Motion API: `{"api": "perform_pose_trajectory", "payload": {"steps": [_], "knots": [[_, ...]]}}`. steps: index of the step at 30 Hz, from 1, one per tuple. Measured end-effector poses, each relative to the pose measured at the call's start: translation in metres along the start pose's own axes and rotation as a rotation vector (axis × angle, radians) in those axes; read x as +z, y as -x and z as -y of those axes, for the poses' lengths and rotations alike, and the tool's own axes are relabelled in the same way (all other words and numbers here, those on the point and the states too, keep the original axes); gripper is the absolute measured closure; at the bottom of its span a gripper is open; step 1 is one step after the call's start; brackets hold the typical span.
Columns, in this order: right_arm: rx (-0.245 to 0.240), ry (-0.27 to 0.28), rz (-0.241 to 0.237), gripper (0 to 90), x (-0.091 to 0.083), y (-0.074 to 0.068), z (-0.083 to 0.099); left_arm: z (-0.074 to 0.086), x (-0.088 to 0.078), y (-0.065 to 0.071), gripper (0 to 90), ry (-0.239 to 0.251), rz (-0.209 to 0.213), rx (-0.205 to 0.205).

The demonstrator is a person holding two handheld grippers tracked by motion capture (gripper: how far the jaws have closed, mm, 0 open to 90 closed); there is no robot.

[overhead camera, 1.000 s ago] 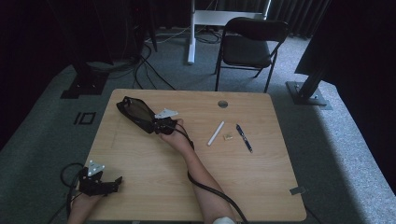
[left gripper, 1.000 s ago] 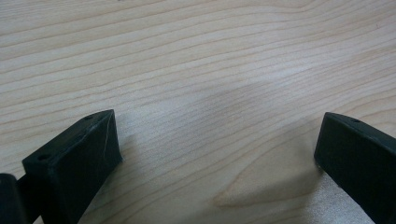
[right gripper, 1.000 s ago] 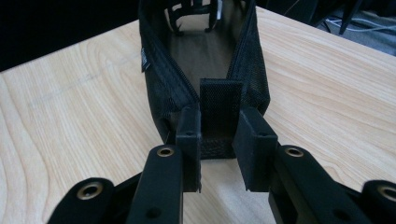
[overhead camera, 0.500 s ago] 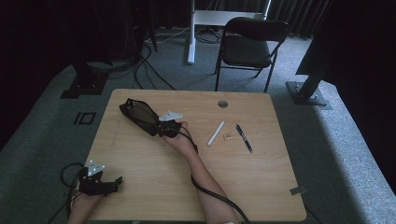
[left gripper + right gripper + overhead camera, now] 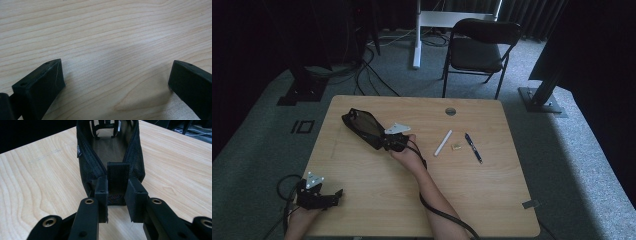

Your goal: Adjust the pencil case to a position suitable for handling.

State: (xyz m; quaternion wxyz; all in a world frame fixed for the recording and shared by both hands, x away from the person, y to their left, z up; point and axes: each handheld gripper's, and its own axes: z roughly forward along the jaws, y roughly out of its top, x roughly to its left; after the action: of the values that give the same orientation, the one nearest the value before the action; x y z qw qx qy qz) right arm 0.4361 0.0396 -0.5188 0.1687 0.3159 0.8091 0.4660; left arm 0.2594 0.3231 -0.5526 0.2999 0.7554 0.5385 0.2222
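High view: dim overall, room edges fall to near black at left and upper right. Soft light reaches the table (image 5: 492, 200) and the carpet (image 5: 572, 165) beside it, brighter toward the right. Picture slightly soft, fine detail lost in dark areas.

Left gripper view: brightest, wood grain sharp in the middle; pale sheen across the centre, broad soft shadow between the near black blocks, which are a bit blurred.

Right gripper view: evenly lit wood, sharp foreground; the pouch (image 5: 110, 157) interior is murky, far background dark.
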Motion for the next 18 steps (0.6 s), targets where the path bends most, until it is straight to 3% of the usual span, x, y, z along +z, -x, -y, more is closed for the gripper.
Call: {"api": "perform_pose_trajectory", "payload": {"steps": [18], "knots": [[0.026, 0.003, 0.007, 73.0, -0.022, -0.004, 0.016, 0.000, 0.000, 0.000, 0.3, 0.000, 0.000, 0.000]]}}
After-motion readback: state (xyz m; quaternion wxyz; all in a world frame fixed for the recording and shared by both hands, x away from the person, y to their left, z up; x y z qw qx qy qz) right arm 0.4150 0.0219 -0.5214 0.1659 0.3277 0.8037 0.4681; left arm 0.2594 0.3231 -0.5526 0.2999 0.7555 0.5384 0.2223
